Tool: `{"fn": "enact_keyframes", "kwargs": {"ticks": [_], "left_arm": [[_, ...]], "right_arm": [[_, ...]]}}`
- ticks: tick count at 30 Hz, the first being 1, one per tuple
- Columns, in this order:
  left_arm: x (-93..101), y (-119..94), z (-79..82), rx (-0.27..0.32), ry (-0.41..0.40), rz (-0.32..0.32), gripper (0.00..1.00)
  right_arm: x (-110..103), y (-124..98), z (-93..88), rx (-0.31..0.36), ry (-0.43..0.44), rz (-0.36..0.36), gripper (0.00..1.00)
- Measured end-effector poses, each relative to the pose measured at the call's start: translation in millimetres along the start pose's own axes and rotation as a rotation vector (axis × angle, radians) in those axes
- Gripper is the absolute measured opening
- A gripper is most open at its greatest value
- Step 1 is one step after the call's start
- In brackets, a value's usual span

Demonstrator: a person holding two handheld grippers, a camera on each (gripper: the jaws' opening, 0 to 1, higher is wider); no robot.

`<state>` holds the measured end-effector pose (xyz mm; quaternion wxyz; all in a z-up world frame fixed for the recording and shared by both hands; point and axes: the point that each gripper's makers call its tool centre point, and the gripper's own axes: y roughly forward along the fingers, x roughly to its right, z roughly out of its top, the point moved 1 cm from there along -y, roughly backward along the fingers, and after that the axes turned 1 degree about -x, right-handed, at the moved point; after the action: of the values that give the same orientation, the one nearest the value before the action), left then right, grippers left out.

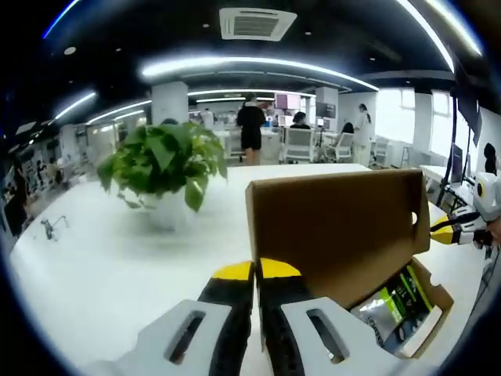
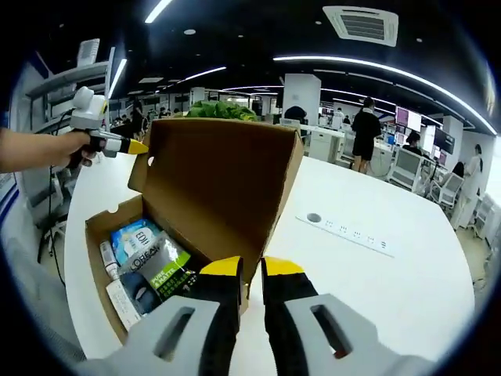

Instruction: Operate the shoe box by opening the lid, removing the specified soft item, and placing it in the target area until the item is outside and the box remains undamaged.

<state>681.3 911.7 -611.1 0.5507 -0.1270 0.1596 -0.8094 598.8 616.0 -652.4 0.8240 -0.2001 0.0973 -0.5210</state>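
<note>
Both grippers (image 1: 256, 274) (image 2: 250, 270) flank the raised lid (image 2: 227, 184), box (image 2: 102, 227) open

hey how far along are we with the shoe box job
Done: the lid stands raised, so the shoe box is open. In hand: both claws sit at the lid's edges, left claw and right claw, jaws nearly closed. Left: the soft packets lie inside; none is lifted out or placed yet.

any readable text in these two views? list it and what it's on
"OREAL" (start cut off): grey-and-white packet in the shoe box.
"PURE" and a blurred second word: its green panel.
"ED…": blue packet, rest unreadable.
Green-and-black packet: print too blurred.
</note>
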Motion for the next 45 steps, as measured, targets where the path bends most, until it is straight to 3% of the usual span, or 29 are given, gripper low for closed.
{"fn": "enact_keyframes", "kwargs": {"ticks": [5,25,28,36,45], "left_arm": [[-1.4,7,-0.1,0.003,-0.009,-0.003,0.0],[-3.6,25,-8.6,0.007,0.008,-0.002,0.0],[-4.1,26,-16.8,-0.013,-0.007,-0.003,0.0],[-0.4,19,-57.5,-0.098,-0.046,-0.009,0.01],[1.2,20,-65.8,-0.09,-0.026,0.008,0.0]], "right_arm": [[5,6,-3.2,-0.016,0.007,-0.019,0.02],[12,15,-2.2,-0.002,0.035,-0.037,0.0],[12,16,-2.3,0.002,0.038,-0.038,0.0],[15,20,-1.8,-0.005,0.036,-0.037,0.0],[19,27,-3.3,-0.013,0.033,-0.037,0.01]]}}
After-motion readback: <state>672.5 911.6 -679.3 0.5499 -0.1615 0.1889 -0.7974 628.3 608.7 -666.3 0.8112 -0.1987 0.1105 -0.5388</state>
